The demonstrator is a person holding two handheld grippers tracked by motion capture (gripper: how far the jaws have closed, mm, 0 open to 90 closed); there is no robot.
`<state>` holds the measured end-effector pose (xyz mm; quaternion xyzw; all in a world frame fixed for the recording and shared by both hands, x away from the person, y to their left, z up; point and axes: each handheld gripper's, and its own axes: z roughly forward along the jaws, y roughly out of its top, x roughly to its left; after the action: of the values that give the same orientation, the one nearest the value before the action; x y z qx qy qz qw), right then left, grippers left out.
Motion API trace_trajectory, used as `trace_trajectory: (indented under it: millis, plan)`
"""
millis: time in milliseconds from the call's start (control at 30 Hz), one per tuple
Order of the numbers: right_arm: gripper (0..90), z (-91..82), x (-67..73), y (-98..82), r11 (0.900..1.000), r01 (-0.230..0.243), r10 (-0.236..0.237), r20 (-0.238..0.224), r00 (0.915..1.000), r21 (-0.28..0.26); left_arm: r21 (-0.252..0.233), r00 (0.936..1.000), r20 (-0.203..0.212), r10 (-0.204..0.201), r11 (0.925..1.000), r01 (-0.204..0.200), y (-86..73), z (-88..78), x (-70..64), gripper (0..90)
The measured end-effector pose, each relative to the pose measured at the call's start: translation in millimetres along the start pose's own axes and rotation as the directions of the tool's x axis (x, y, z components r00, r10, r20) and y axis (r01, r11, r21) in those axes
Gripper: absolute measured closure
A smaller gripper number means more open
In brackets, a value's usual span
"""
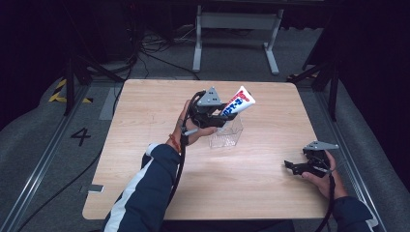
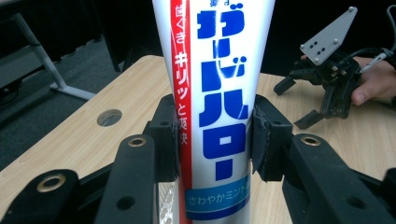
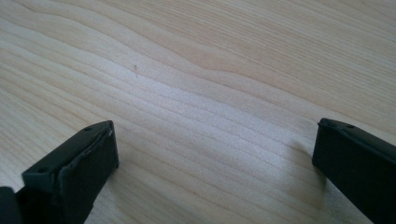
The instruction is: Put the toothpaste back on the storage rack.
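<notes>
I've got my left gripper raised mid-worktop, clenched around the tilted toothpaste tube; right gripper rests released near the right edge.

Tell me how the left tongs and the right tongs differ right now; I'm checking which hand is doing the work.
The left tongs are shut on the toothpaste tube, pads pressed to both its sides; the right tongs stand open with nothing between them. The left tongs are raised above the clear plastic box at mid-table; the right tongs sit low over bare wood near the table's right edge. Both are black, hand-held and carry a grey plate.
</notes>
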<state>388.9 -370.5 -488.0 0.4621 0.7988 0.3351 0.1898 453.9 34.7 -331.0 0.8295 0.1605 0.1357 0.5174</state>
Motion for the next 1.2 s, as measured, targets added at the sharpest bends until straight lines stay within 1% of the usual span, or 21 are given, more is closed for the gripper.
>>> trace_trajectory:
  millis: [100,167,200,233,433,467,567,600,667,700,767,800,833,967,1000,1067,1200]
  plan:
    - [0.3,0.1,-0.3,-0.1,1.0,0.004,-0.004,0.001,1.0,0.001,-0.01,0.9999,-0.001,-0.012,0.9999,0.012,-0.7,6.9,5.4,59.9]
    - [0.3,0.0,-0.1,0.0,1.0,0.0,0.0,0.0,1.0,0.0,-0.006,0.9999,-0.003,-0.011,0.9999,0.011,-1.2,9.5,7.1,59.9]
    - [0.3,0.0,-0.1,0.0,1.0,0.001,-0.001,0.0,1.0,0.0,-0.001,0.9998,-0.007,-0.019,0.9998,0.019,-1.9,14.3,10.1,59.9]
    - [0.3,0.1,-0.1,0.0,1.0,0.001,-0.001,0.0,1.0,0.0,0.002,0.9998,-0.011,-0.015,0.9999,0.016,-2.0,16.7,11.9,59.9]
    - [0.3,0.1,-0.4,-0.1,1.0,0.005,-0.005,0.0,1.0,0.0,0.004,0.9993,-0.016,-0.034,0.9994,0.034,-5.0,29.9,22.6,59.7]
    - [0.3,0.1,-0.2,0.0,1.0,0.003,-0.003,-0.001,1.0,0.0,0.003,0.999,-0.018,-0.042,0.9991,0.042,-6.3,32.6,24.4,59.7]
    - [0.3,0.0,-0.2,0.0,1.0,0.001,-0.001,-0.002,1.0,0.0,0.008,0.9987,-0.016,-0.048,0.9988,0.048,-9.0,37.2,27.5,59.6]
    - [0.3,-0.1,-0.2,0.0,1.0,0.002,-0.002,-0.003,1.0,0.0,0.009,0.999,-0.016,-0.042,0.9991,0.042,-10.2,39.3,29.2,59.5]
    - [0.3,-0.1,-0.3,0.0,1.0,0.003,-0.003,-0.003,1.0,0.0,0.012,0.9985,-0.013,-0.054,0.9985,0.054,-12.8,42.6,31.1,59.4]
    - [0.3,-0.1,-0.3,0.0,1.0,0.002,-0.002,-0.003,1.0,0.0,0.007,0.9981,-0.009,-0.062,0.9981,0.062,-14.2,43.9,31.7,59.3]
    - [0.3,-0.1,-0.2,0.0,1.0,0.002,-0.002,-0.003,1.0,0.0,0.013,0.9983,-0.015,-0.056,0.9983,0.056,-16.4,45.6,33.3,59.1]
    - [0.3,-0.1,-0.3,0.0,1.0,0.002,-0.002,-0.003,1.0,0.0,0.011,0.998,-0.016,-0.062,0.998,0.062,-17.6,46.5,33.6,59.0]
    - [0.3,-0.1,-0.3,0.0,1.0,0.003,-0.003,-0.003,1.0,0.0,0.014,0.9974,-0.022,-0.069,0.9975,0.069,-18.9,47.1,34.0,58.9]
    - [0.3,-0.2,-0.3,-0.1,1.0,0.003,-0.003,-0.004,1.0,0.0,0.037,0.9964,-0.049,-0.069,0.9968,0.071,-23.3,46.4,38.1,58.5]
    - [0.3,-0.2,-0.3,-0.1,1.0,0.003,-0.003,-0.004,1.0,0.0,0.028,0.9957,-0.045,-0.08,0.9963,0.082,-24.6,46.5,38.7,58.5]
    - [0.3,-0.2,-0.3,-0.1,1.0,0.003,-0.003,-0.004,1.0,0.0,0.03,0.9949,-0.047,-0.09,0.9954,0.091,-27.1,46.1,39.4,58.1]
    - [0.3,-0.1,-0.3,-0.1,1.0,0.003,-0.003,-0.004,1.0,0.0,0.049,0.9958,-0.053,-0.074,0.9958,0.077,-31.8,49.4,39.5,57.6]
